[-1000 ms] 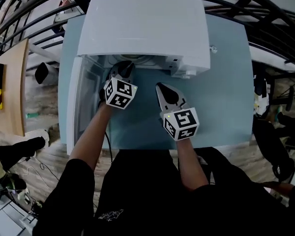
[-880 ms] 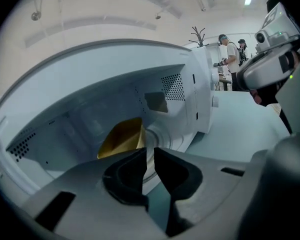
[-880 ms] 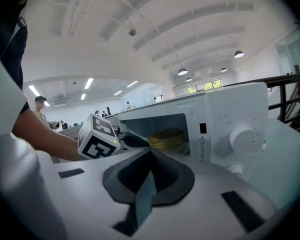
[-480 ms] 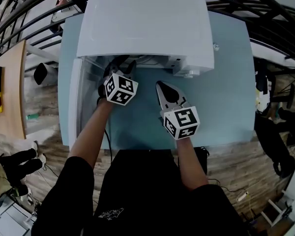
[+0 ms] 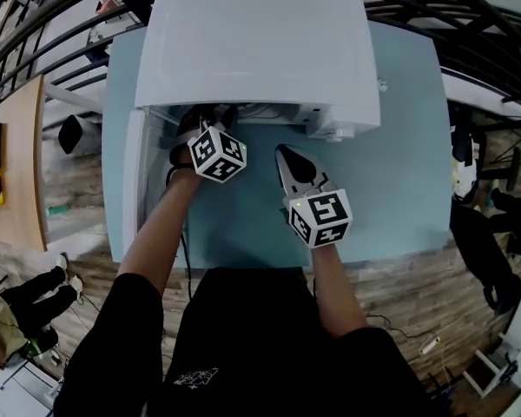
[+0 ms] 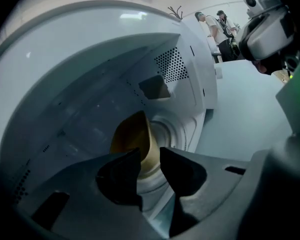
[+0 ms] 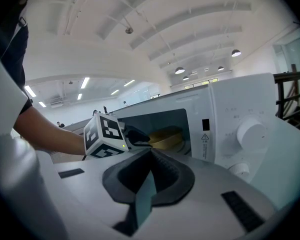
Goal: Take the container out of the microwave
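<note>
One yellow container (image 6: pixel 131 134) inside microwave (image 5: pixel 259 52), left hand-held gripper (image 6: pixel 150 155) parted astride its rim.

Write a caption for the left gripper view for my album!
Left gripper reaches inside the open microwave, jaws apart on either side of the yellow container rim.

Container (image 6: pixel 134 136) at left gripper (image 6: pixel 150 160) fingertips: tan, smooth, dull sheen, plastic-looking. Fingers (image 6: pixel 117 176): dark matt plastic. Microwave (image 5: pixel 256 46) casing: white, smooth, slight gloss. Cavity walls around fingers: satin white. Table (image 5: pixel 399 172): pale blue, smooth, matt.
</note>
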